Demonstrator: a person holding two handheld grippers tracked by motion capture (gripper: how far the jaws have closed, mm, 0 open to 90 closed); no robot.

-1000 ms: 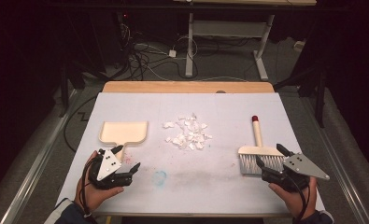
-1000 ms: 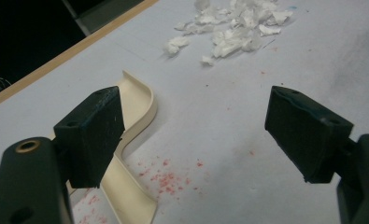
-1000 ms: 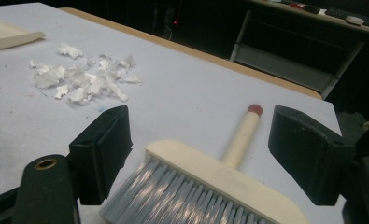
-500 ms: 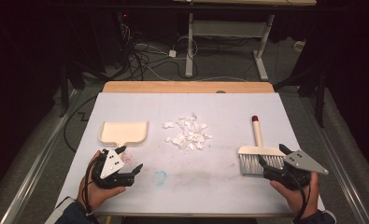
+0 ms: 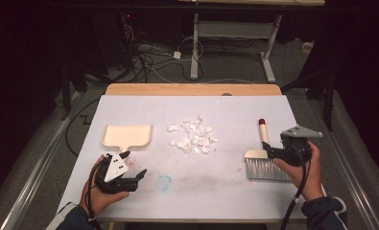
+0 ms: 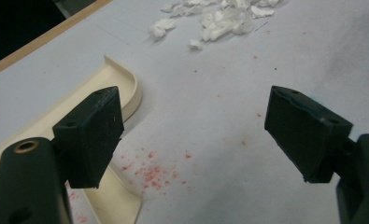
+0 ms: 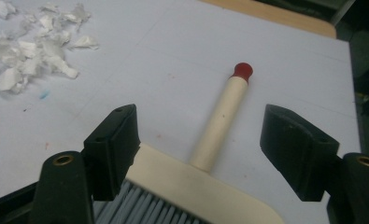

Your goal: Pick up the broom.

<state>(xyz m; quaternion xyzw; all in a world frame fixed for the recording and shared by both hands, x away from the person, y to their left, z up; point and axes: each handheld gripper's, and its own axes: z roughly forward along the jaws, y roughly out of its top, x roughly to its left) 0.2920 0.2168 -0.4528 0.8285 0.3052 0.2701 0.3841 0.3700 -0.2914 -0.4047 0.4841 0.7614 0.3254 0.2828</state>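
High view, cream brush (image 5: 262,154), red-tipped handle

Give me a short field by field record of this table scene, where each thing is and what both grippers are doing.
surface: white table
dustpan: cream dustpan, left side
debris: paper scraps, centre
brush: brush, right side, handle pointing away
left hand-held gripper: open, near dustpan handle
right hand-held gripper: open, jaws either side of brush handle
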